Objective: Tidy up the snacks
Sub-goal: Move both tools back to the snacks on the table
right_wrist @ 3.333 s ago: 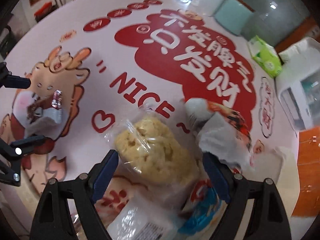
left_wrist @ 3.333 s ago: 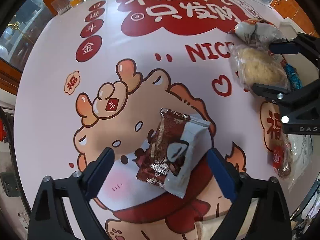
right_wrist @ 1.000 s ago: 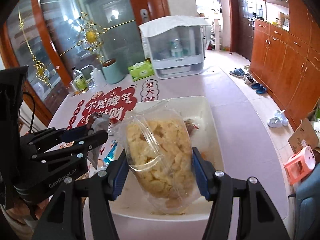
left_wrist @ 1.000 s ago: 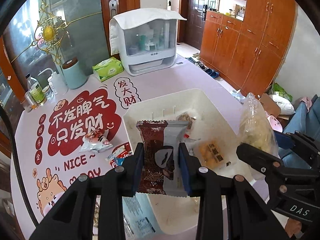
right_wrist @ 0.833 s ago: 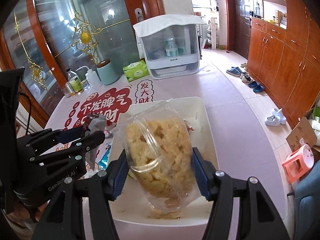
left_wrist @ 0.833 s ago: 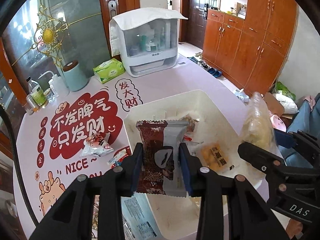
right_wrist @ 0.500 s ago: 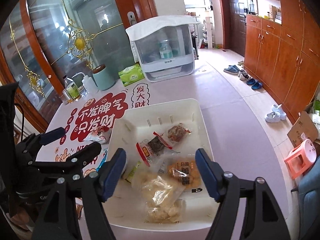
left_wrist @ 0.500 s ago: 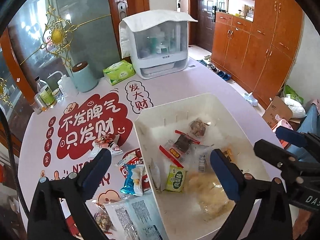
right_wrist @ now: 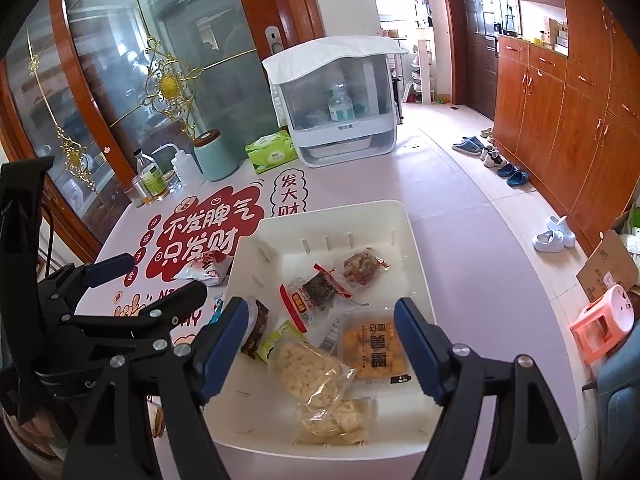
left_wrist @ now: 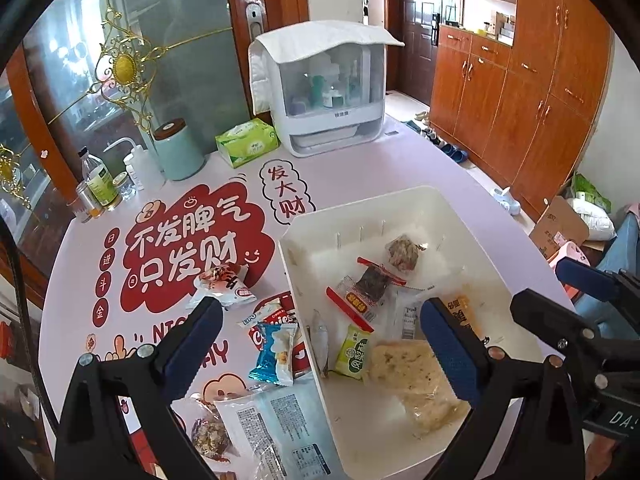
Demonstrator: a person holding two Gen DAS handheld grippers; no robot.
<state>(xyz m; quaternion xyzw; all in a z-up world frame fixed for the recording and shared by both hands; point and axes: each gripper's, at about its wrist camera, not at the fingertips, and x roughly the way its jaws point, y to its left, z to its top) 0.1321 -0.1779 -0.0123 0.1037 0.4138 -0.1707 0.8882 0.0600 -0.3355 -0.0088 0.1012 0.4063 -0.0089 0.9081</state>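
Observation:
A white bin [left_wrist: 452, 216] [right_wrist: 416, 248] stands on the table and holds several snack packs. The clear bag of yellow puffed snack [left_wrist: 412, 380] [right_wrist: 312, 372] lies at its near end. The brown and grey packet [right_wrist: 256, 330] leans against its left wall, seen edge-on in the left wrist view [left_wrist: 320, 340]. My left gripper [left_wrist: 320, 344] is open and empty above the bin's left wall. My right gripper [right_wrist: 320, 344] is open and empty above the bin. Several loose snacks lie left of the bin, among them a blue packet [left_wrist: 276, 354] and a red and white packet [left_wrist: 224, 284].
A white covered rack [left_wrist: 324, 88], a green tissue pack [left_wrist: 248, 142], a teal canister [left_wrist: 176, 152] and bottles [left_wrist: 100, 184] stand at the table's far edge. A large clear pack [left_wrist: 276, 432] lies near the front. Beyond the table's right edge is floor with shoes [right_wrist: 556, 234].
Both grippers opened and let go of their loads. The brown and grey packet and the yellow snack bag now lie in the bin. Both grippers have risen a little.

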